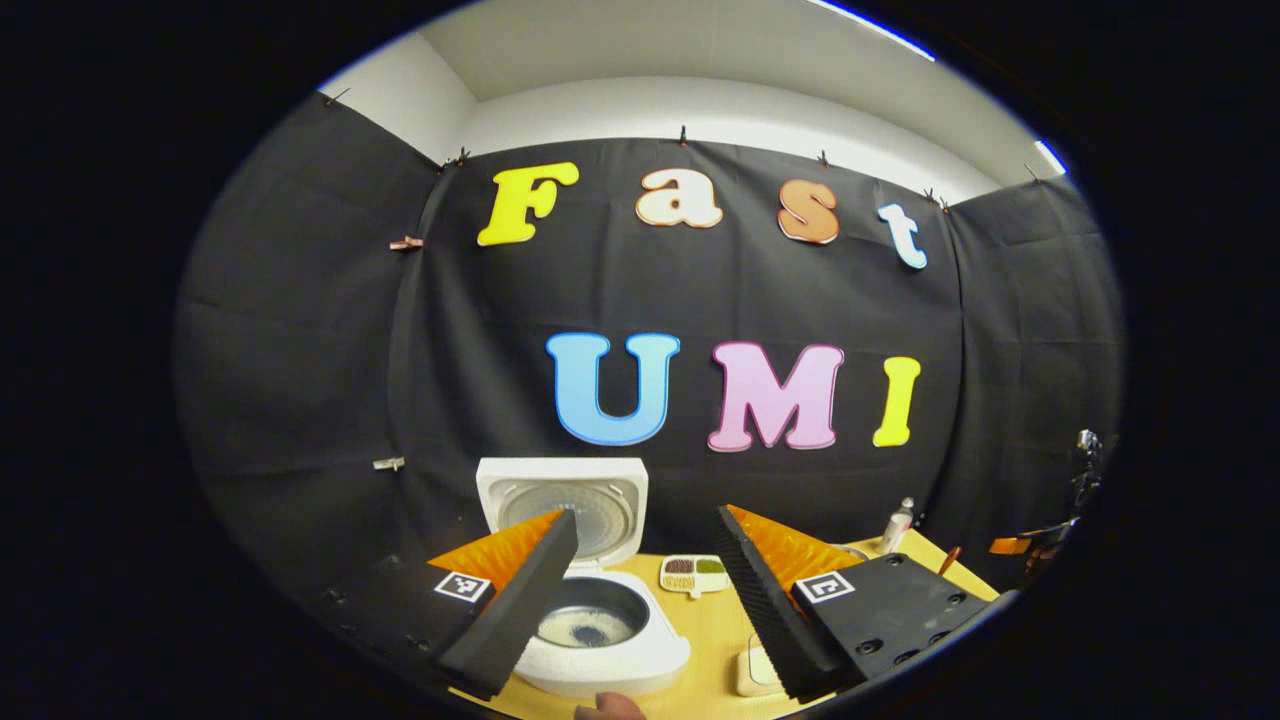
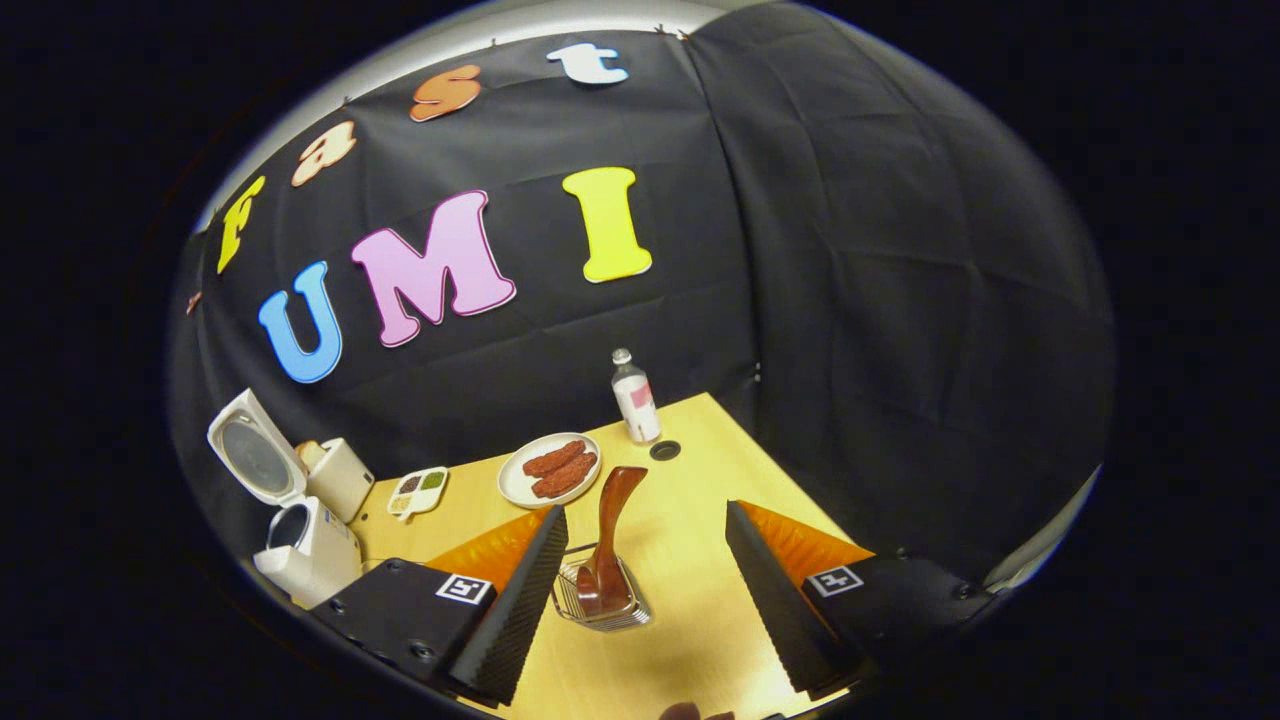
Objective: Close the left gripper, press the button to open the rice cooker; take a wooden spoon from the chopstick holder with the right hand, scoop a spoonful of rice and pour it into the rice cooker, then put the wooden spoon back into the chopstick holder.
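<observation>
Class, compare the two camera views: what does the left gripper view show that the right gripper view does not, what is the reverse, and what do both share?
Left gripper view alone: rice lying in the open rice cooker's inner pot.

Right gripper view alone: the wooden spoon standing in the wire chopstick holder, and a plate of sausages.

Both: the rice cooker with lid raised, the divided seasoning dish, a bottle and the yellow table.

Black cloth walls (image 1: 300, 330) – white ceiling (image 1: 700, 50) – yellow wooden table (image 2: 690, 540).

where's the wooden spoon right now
In the right gripper view, the wooden spoon stands in the wire holder on the table, between the right gripper's open fingers, just in front of the plate.
</observation>
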Motion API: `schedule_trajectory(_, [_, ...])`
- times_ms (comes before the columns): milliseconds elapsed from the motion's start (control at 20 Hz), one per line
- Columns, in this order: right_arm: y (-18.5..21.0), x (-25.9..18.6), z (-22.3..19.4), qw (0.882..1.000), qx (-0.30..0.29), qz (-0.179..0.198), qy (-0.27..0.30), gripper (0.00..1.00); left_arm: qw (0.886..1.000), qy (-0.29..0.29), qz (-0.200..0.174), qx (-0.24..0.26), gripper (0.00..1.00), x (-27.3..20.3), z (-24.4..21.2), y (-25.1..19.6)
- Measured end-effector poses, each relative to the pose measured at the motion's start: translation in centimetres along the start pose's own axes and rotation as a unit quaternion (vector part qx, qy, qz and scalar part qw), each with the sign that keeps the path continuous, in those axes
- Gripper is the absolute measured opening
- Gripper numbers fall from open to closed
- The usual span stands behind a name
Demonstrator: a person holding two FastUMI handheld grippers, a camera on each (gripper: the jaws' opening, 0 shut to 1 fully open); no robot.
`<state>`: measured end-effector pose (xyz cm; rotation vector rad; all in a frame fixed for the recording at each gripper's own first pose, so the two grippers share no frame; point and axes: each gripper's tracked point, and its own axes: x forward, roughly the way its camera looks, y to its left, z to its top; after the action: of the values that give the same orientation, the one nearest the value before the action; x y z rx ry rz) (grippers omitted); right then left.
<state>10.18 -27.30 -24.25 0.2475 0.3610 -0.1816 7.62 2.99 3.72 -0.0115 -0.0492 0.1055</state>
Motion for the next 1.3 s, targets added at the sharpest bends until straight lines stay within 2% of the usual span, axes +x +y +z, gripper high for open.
schedule_trajectory(250, [3.2,-6.1,4.1,0.998,-0.020,-0.005,-0.054,0.98,0.996,-0.090,0.014,0.000,0.95,7.0,6.2,4.8])
schedule_trajectory(400, [5.0,-9.1,5.5,0.997,-0.014,-0.009,-0.076,0.98,0.992,-0.128,0.015,-0.010,0.94,11.9,7.6,7.4])
schedule_trajectory(650, [6.9,-13.2,5.9,0.993,-0.048,-0.034,-0.102,0.98,0.997,-0.075,0.001,0.005,0.95,20.9,3.6,8.7])
schedule_trajectory(850, [7.5,-15.4,6.8,0.989,-0.064,-0.058,-0.117,0.98,0.999,-0.037,0.010,0.008,0.95,25.9,0.5,9.1])
schedule_trajectory(1050, [7.2,-16.8,7.1,0.987,-0.068,-0.074,-0.122,0.98,0.999,0.015,0.038,0.013,0.95,29.0,-3.4,10.5])
schedule_trajectory(1250, [7.4,-18.3,7.5,0.986,-0.074,-0.079,-0.130,0.98,0.995,0.085,0.048,-0.007,0.95,29.7,-8.1,10.6])
schedule_trajectory(1300, [7.6,-18.7,7.6,0.985,-0.075,-0.078,-0.133,0.98,0.995,0.086,0.054,-0.007,0.97,29.5,-8.5,10.6])
